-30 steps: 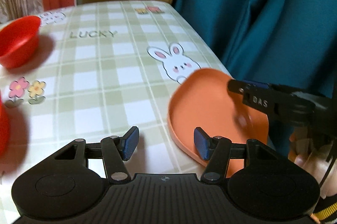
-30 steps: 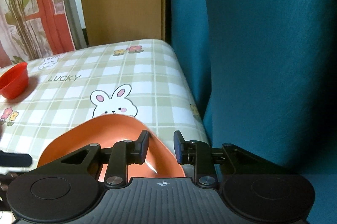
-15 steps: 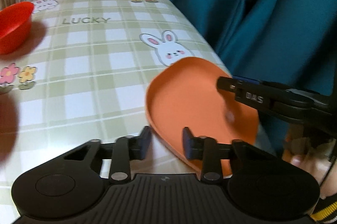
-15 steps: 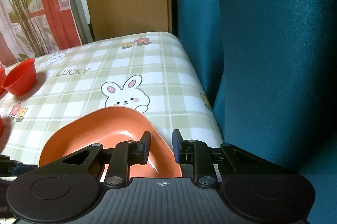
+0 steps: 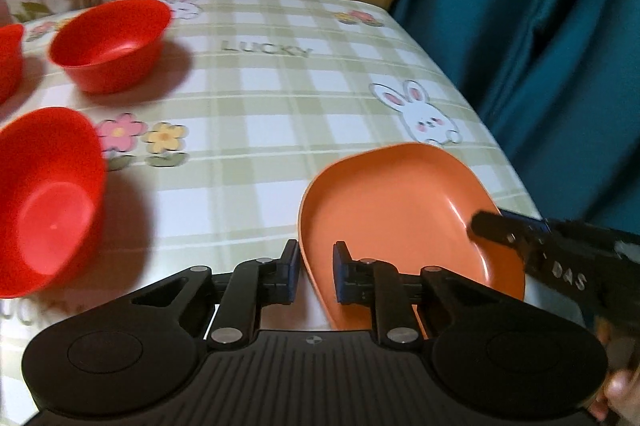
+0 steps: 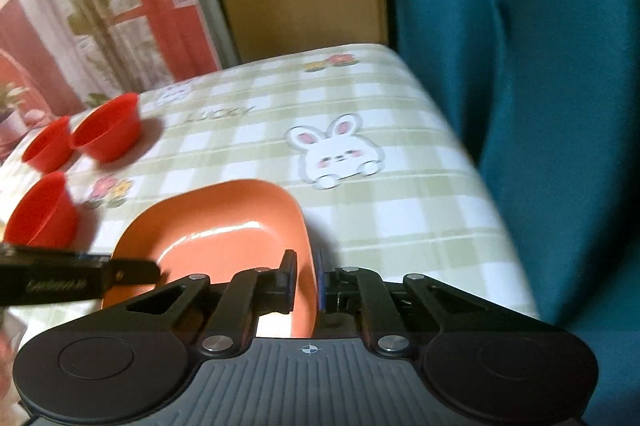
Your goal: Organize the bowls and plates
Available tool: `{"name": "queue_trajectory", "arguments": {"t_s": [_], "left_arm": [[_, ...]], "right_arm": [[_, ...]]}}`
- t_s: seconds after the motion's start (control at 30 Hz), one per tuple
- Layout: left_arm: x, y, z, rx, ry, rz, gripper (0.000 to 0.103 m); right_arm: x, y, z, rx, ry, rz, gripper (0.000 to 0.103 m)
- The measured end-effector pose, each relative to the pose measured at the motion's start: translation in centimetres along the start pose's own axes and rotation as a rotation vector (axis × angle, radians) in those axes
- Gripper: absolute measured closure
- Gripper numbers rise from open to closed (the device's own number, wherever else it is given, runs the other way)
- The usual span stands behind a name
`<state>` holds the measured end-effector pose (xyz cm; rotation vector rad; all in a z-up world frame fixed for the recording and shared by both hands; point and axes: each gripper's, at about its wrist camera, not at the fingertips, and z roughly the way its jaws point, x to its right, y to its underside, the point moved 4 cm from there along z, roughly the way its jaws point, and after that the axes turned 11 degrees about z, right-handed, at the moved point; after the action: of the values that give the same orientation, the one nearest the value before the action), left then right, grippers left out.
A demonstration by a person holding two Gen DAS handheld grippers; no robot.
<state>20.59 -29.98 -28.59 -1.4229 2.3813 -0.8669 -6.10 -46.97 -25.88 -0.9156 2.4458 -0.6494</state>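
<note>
Start at the far left, well away from the orange plate (image 5: 400,210). Three red bowls stand there on the checked tablecloth (image 5: 280,130). One red bowl (image 5: 48,202) is the nearest to the plate. A second red bowl (image 5: 110,42) stands behind it, and only the edge of a third red bowl (image 5: 8,62) shows. None of them touch the plate, and nothing is stacked yet.

Next comes the left gripper (image 5: 314,272). A second ago its tongs stood wide, next to the plate's left rim. Now they are narrow and closing, with that rim between the blue pads.

The plate itself has moved. Before, it sat by the right edge of the table, below the bunny picture (image 5: 424,114). Now it is further in toward the bowls, and it looks tipped up a little off the cloth.

On the plate's right side is the right gripper (image 6: 307,284). Its tongs were already close together before, and now they are pinched tight on the right rim.

So both grippers have the plate, one on each side. I think the plate is being carried toward the bowls to be tidied up. The bowls are not yet sorted.
</note>
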Motion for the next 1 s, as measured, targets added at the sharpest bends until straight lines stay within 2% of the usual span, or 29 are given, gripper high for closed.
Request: {"name": "queue_trajectory", "arguments": {"t_s": [0.13, 0.5, 0.77, 1.0], "left_arm": [[-1.4, -0.3, -0.2, 0.011, -0.008, -0.022, 0.084], [-5.9, -1.0, -6.1, 0.11, 0.016, -0.085, 0.084], [-11.3, -1.7, -11.8, 0.212, -0.029, -0.121, 0.084], [-17.9, -0.5, -16.5, 0.269, -0.087, -0.178, 0.084]], "right_arm": [[-2.0, -0.1, -1.0, 0.015, -0.012, 0.01, 0.094], [-8.1, -2.5, -4.4, 0.09, -0.044, -0.007, 0.094], [-15.8, -3.9, -5.2, 0.116, -0.117, -0.081, 0.094], [-24.2, -3.5, -4.6, 0.106, -0.238, -0.115, 0.094]]}}
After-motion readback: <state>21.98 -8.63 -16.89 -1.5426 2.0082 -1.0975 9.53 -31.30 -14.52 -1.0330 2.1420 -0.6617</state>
